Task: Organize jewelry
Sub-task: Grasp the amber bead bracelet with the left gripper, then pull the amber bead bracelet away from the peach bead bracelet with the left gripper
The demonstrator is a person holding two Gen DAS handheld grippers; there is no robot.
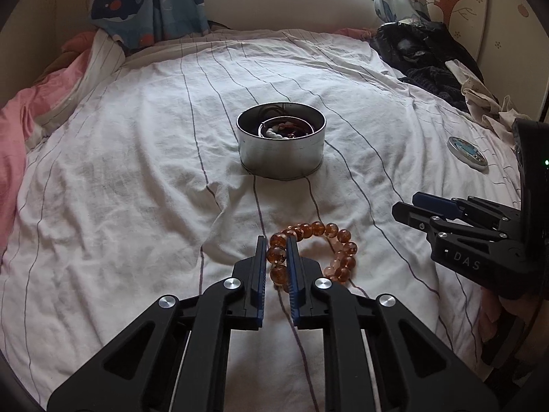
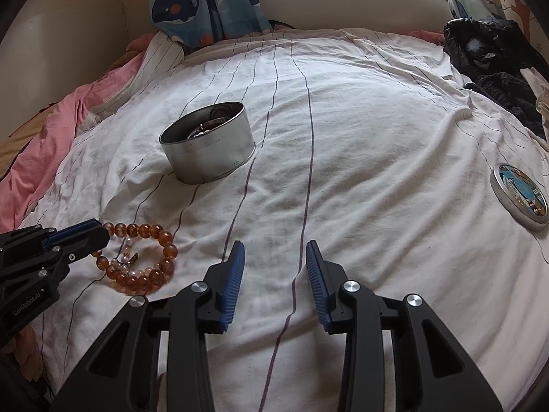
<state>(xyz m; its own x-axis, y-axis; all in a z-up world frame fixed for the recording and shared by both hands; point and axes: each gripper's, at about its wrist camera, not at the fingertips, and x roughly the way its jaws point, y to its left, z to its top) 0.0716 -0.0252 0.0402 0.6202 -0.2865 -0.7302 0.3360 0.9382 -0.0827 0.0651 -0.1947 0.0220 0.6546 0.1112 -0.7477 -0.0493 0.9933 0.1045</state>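
An amber bead bracelet (image 1: 317, 229) lies on the white striped bedsheet, with a smaller pale pink bead strand (image 2: 137, 272) inside its loop. My left gripper (image 1: 276, 240) is shut on the near-left beads of the amber bracelet; it also shows in the right wrist view (image 2: 99, 235). A round silver tin (image 1: 280, 144) holding several pieces of jewelry stands further back, also in the right wrist view (image 2: 209, 147). My right gripper (image 2: 275, 245) is open and empty over bare sheet, right of the bracelet.
The tin's round lid (image 2: 521, 195) with a blue picture lies at the right of the bed. Dark clothes (image 1: 425, 55) are piled at the back right. A pink quilt (image 1: 20, 127) bunches along the left edge. Whale curtains (image 2: 206, 3) hang behind.
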